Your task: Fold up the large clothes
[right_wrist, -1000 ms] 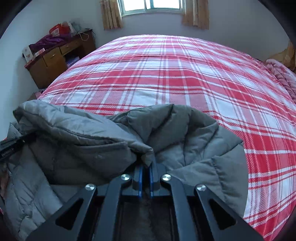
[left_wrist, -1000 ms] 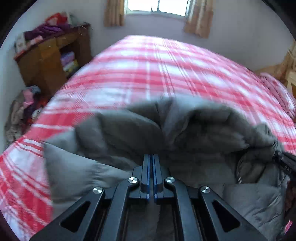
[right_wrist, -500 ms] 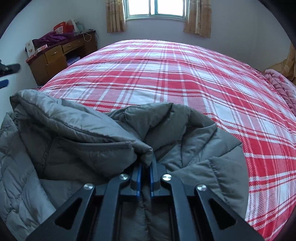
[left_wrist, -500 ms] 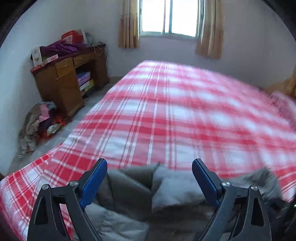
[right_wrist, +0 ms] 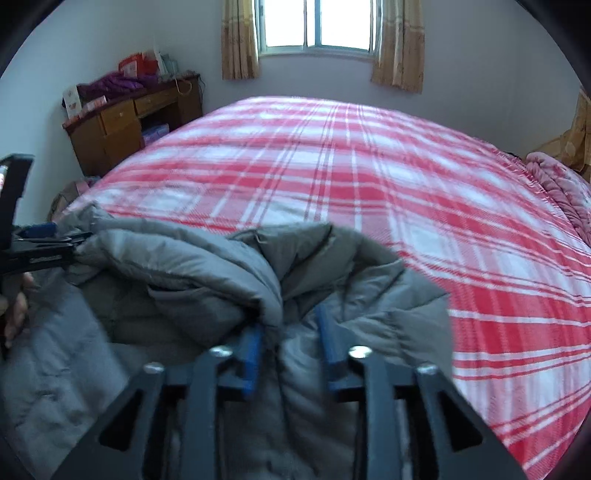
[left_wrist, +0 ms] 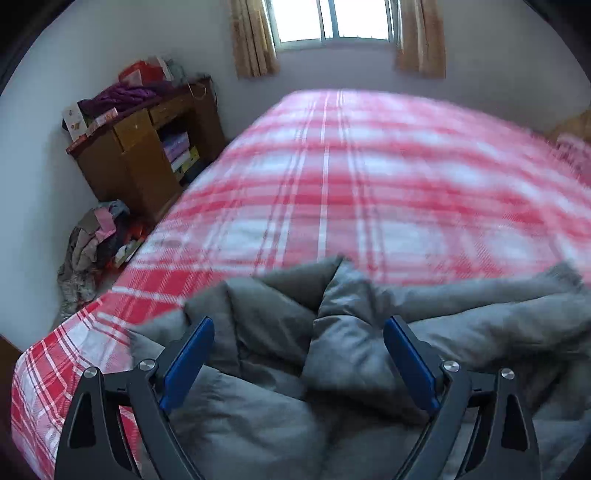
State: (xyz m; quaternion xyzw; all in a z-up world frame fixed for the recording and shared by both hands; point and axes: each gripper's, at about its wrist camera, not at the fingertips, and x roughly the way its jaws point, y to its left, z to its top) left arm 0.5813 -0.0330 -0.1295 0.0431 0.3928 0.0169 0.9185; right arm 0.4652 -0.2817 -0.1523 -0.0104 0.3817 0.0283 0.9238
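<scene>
A grey puffer jacket (left_wrist: 332, 354) lies bunched at the near edge of the bed with the red and white plaid cover (left_wrist: 351, 177). My left gripper (left_wrist: 297, 343) is wide open just above the jacket's folds and holds nothing. In the right wrist view the jacket (right_wrist: 207, 266) fills the lower left. My right gripper (right_wrist: 288, 332) is partly open, with a fold of the jacket loose between its blue pads (right_wrist: 251, 350). The left gripper also shows in the right wrist view (right_wrist: 48, 236), at the far left edge against the jacket.
A wooden desk (left_wrist: 147, 147) piled with clothes and boxes stands by the left wall. A heap of clothes (left_wrist: 92, 243) lies on the floor beside it. A pink quilt (right_wrist: 557, 192) lies at the bed's right side. A curtained window (right_wrist: 317, 26) is at the back.
My left gripper let go of the jacket, lifted, then dropped back low over it, wide open. My right gripper, shut on a fold until now, has opened partway.
</scene>
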